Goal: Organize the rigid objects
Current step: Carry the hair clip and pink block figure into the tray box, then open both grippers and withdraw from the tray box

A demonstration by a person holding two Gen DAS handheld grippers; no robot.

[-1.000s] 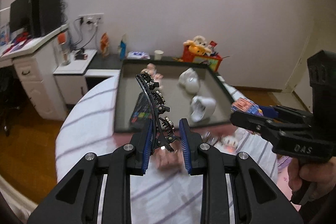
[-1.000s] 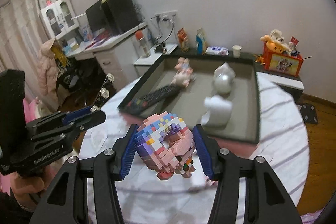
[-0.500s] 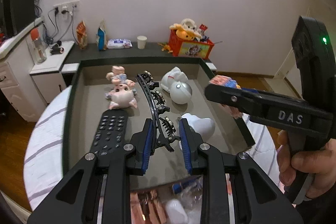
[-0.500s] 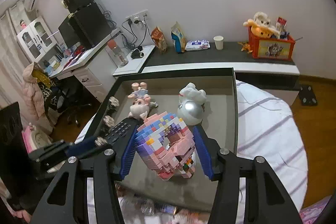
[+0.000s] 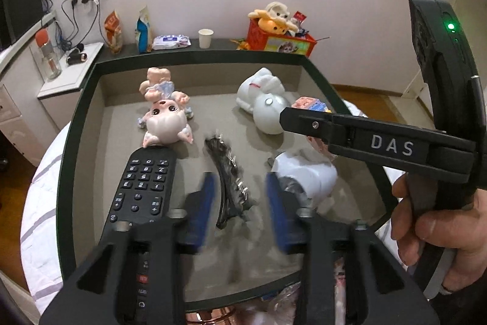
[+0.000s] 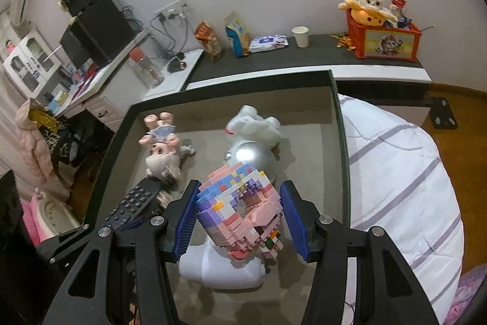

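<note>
My left gripper (image 5: 240, 178) hangs over the dark green tray (image 5: 79, 111) with its jaws opening. The black hair clip (image 5: 226, 172) sits blurred between the blue pads, free of both. Over the tray's right half, my right gripper (image 6: 240, 186) is also opening. The pink block figure (image 6: 240, 212) sits tilted between its pads, with a small gap at the right pad. The tray also holds a pig doll (image 5: 166, 119), a black remote (image 5: 143, 188), a white figure with a silver head (image 5: 268, 108) and a white cup-like piece (image 5: 307, 175).
The tray rests on a round table with a striped white cloth (image 6: 395, 172). Behind it a dark shelf carries a red toy box (image 6: 383, 41), a paper cup (image 6: 301, 35) and snack bags. A hand (image 5: 432, 233) holds the right gripper.
Both grippers moved forward and down over the tray. The left jaws spread and released the hair clip. The right jaws widened slightly and the block figure tipped between them.
</note>
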